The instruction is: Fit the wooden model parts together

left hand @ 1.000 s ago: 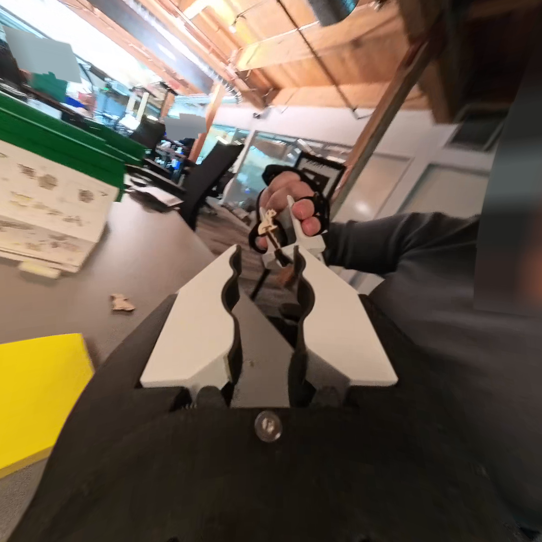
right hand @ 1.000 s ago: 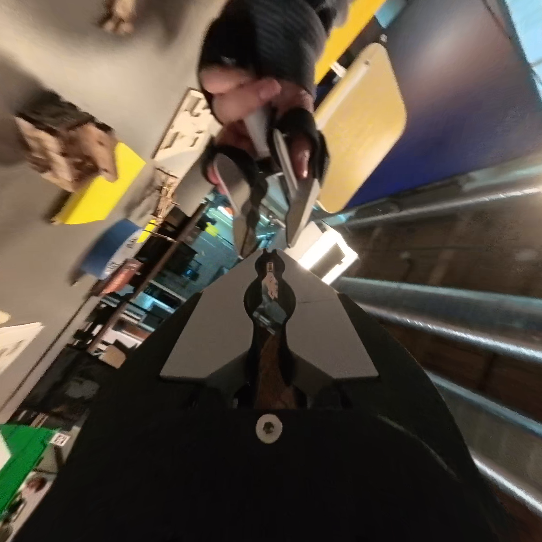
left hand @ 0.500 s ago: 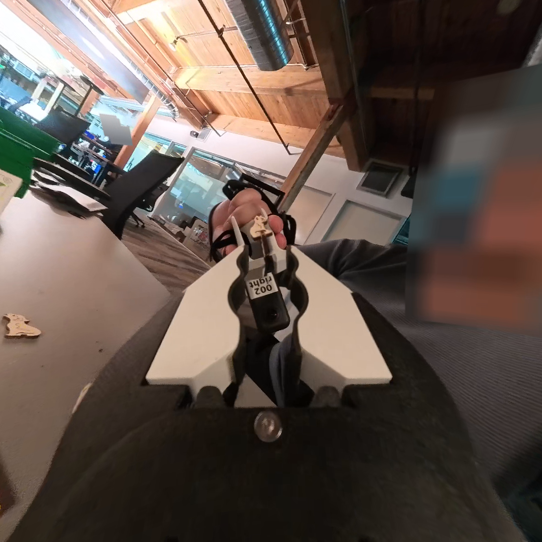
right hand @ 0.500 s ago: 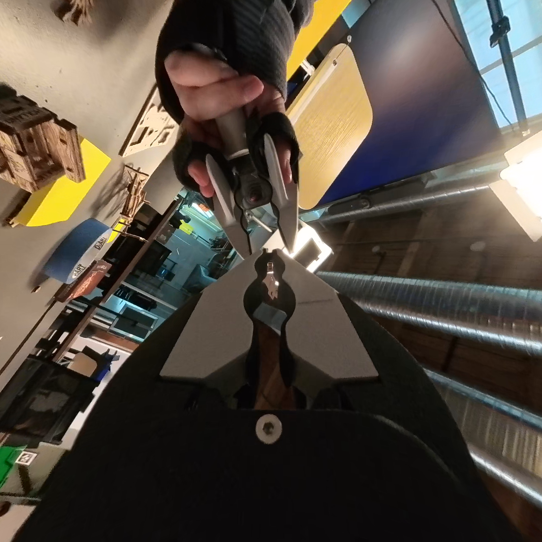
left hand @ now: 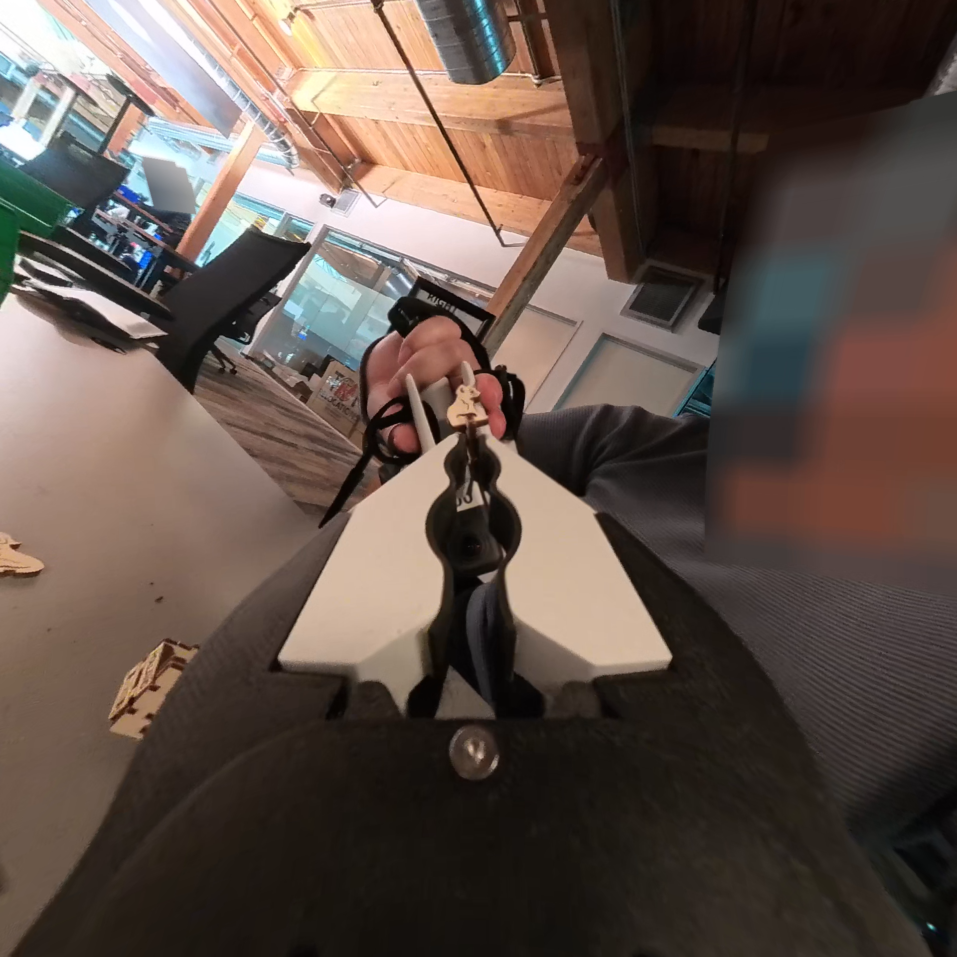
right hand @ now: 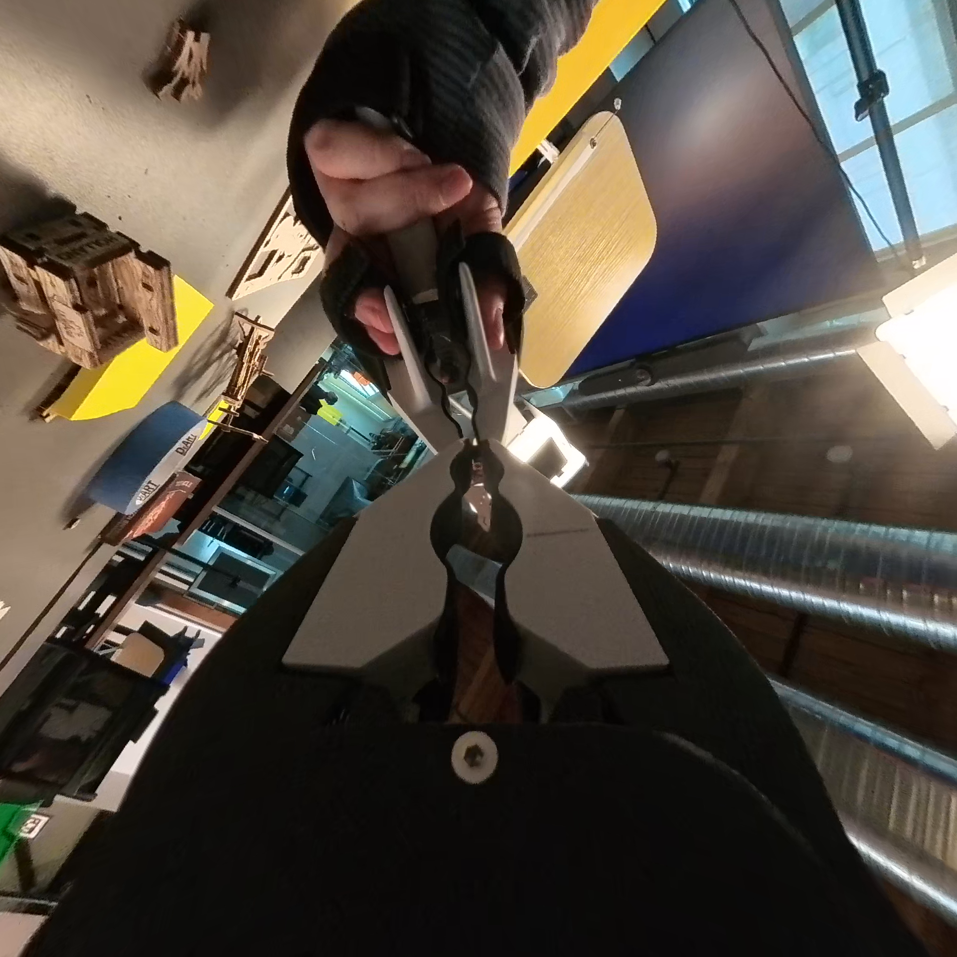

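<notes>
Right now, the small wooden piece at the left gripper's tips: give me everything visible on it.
The small wooden piece is thin, pale, laser-cut plywood with an irregular, figure-like outline and a dark narrow stem below. It stands upright in mid-air, its stem pinched at the very tips of the left gripper, whose jaws are nearly closed. The right gripper and the hand sit right behind it; contact unclear.

We hold both grippers raised, tip to tip, facing each other. L gripper (left hand: pixel 472 445) fingers nearly closed at the tips; R gripper (right hand: pixel 475 446) likewise. Hands (right hand: pixel 393 171) wrapped round the handles.
</notes>
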Motion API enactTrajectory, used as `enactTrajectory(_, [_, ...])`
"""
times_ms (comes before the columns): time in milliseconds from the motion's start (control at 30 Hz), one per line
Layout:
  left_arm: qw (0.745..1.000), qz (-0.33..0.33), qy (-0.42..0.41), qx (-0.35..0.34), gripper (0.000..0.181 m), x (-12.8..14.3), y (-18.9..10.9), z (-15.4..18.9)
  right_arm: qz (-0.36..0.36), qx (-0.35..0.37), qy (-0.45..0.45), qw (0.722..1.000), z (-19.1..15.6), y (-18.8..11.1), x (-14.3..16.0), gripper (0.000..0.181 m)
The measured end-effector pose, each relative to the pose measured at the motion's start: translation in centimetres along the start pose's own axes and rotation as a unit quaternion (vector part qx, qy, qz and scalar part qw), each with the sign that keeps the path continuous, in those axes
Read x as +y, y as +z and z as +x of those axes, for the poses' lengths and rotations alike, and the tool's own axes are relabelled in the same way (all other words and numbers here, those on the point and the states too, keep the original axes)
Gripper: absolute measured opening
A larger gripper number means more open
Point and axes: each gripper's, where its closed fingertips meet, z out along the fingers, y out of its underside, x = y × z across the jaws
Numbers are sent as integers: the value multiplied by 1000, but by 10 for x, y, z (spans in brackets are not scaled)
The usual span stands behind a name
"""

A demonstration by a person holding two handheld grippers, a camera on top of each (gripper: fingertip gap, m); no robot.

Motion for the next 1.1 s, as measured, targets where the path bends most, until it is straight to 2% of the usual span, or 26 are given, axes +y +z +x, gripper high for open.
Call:
enactTrajectory(67, [1000, -2, 19, -10, 1, 0, 0, -1, 1, -3, 14, 1000, -2, 0, 0, 3])
enactTrajectory(133, [997, 10, 64, -37, 0, -6, -2, -3, 8, -10, 67, 998, -2, -3, -1, 17])
enactTrajectory(200, [989, 29, 129, -70, 0, -15, -6, -3, 8, -21, 175, 984, 1, -7, 2, 23])
enactTrajectory(233, [982, 36, 167, -87, 1, -19, -8, -2, 5, -26, 256, 966, 4, -8, 6, 23])
enactTrajectory(300, [967, 47, 227, -108, 0, -25, -11, 2, -1, -50, 434, 899, 6, -10, 14, 17])
enactTrajectory(367, [957, 52, 261, -117, 0, -28, -12, 5, -13, -89, 596, 798, 2, -8, 25, 15])
enactTrajectory(467, [949, 41, 287, -128, 0, -26, -10, 5, -3, -165, 754, 635, -2, -5, 27, 14])
enactTrajectory(500, [948, 31, 289, -130, 0, -23, -9, 4, 4, -179, 783, 595, -1, -3, 27, 12])
enactTrajectory(533, [947, 23, 292, -131, 0, -21, -7, 3, 6, -192, 801, 567, -1, -2, 27, 12])
enactTrajectory(567, [947, 17, 293, -130, 0, -18, -5, 2, 7, -208, 807, 552, -2, -2, 26, 12])
enactTrajectory(667, [947, 3, 292, -131, 0, -13, -2, 0, 3, -258, 789, 557, -12, -3, 17, 10])
enactTrajectory(800, [946, -23, 292, -138, 0, -7, -1, -5, 31, -272, 816, 510, -10, -2, 10, 5])
enactTrajectory(1000, [951, -42, 259, -163, 1, -2, -2, -16, 25, -285, 809, 512, -22, -3, 8, 0])
enactTrajectory(1033, [949, -48, 252, -183, 6, -1, -5, -21, 16, -287, 805, 519, -28, -4, 11, 0])
enactTrajectory(1100, [939, -68, 233, -244, 36, 3, -16, -35, -6, -298, 786, 542, -45, -9, 15, 0])
